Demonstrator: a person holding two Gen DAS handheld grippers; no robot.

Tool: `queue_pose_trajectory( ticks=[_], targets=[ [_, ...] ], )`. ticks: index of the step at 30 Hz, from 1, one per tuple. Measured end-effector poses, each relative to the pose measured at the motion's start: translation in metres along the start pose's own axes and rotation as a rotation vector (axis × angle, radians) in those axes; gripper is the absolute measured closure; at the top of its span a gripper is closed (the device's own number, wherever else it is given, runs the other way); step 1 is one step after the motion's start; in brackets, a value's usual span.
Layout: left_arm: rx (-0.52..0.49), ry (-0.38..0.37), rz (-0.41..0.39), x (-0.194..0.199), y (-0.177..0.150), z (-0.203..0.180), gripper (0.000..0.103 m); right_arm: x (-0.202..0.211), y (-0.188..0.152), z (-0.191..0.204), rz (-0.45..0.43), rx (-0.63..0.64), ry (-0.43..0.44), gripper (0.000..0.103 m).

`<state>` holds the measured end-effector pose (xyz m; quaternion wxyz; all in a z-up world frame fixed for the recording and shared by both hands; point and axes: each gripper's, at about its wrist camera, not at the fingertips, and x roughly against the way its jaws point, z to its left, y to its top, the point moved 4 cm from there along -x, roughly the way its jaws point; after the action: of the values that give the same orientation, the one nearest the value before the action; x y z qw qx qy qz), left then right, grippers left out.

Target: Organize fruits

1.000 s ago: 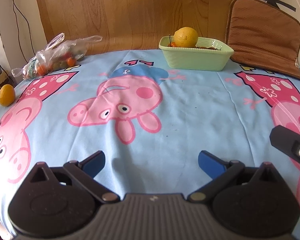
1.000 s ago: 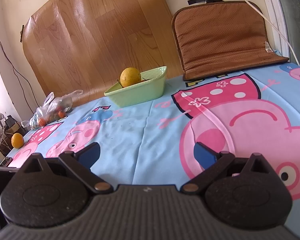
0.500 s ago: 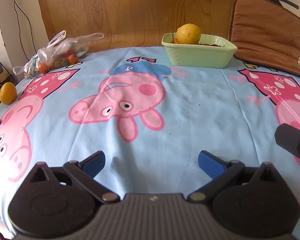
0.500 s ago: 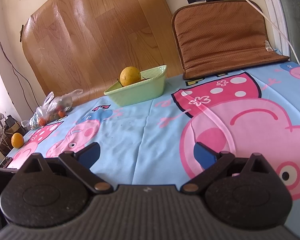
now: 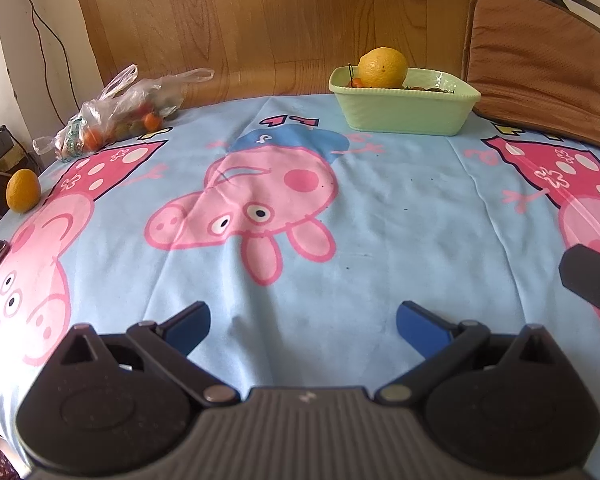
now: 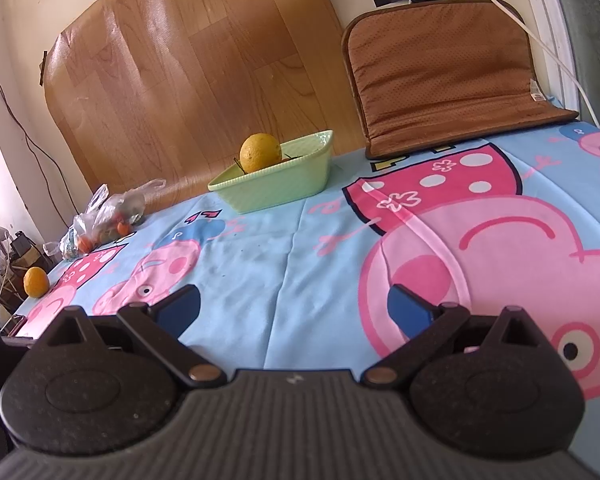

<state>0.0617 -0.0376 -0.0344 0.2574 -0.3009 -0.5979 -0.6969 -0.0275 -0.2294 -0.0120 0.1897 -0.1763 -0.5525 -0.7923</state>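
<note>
Both grippers are held low over the counter, which is covered by a cartoon pig sheet; the left gripper is spread wide with nothing between its fingers, and the right gripper is spread just as wide and empty too. A big yellow fruit is sat in the green dish at the far edge; a smaller orange fruit is parked alone at the far left edge, near a plastic bag stuffed with small fruits.
</note>
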Motion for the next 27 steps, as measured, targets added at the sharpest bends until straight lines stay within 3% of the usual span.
queue_pose_trajectory(
  ticks=[27],
  targets=[
    [-0.052, -0.014, -0.027, 0.0053, -0.0015, -0.0051, 0.0, 0.0011, 0.0016, -0.0019, -0.005, -0.006, -0.002, 0.002]
  ],
)
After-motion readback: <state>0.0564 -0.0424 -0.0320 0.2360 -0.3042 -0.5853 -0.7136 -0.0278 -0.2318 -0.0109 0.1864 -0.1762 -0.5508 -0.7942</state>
